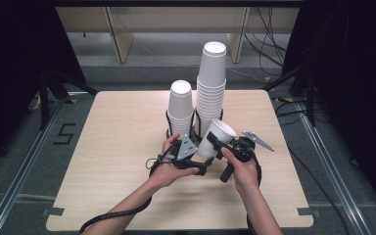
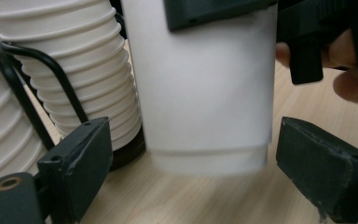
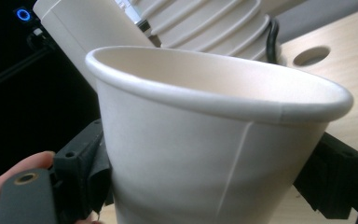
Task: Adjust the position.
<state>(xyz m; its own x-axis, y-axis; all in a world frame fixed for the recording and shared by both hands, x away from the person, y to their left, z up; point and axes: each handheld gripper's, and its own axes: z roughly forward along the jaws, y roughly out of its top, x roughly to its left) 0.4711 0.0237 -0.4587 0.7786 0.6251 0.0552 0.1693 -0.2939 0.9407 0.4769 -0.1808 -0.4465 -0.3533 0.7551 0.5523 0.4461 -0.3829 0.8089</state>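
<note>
A wooden table point(image 1: 127, 147) carries two stacks of paper cups point(image 1: 210, 93) in a black wire rack point(image 1: 194, 120); just in front, one loose cup point(image 1: 216, 137) is handed between grippers. To do it well, right gripper point(image 1: 215, 147) should clamp firmly w/o crushing before left gripper point(image 1: 196, 164) backs off. Right jaws grasp the cup's sides; left jaws stand released, cup's base between them, untouched.
</note>
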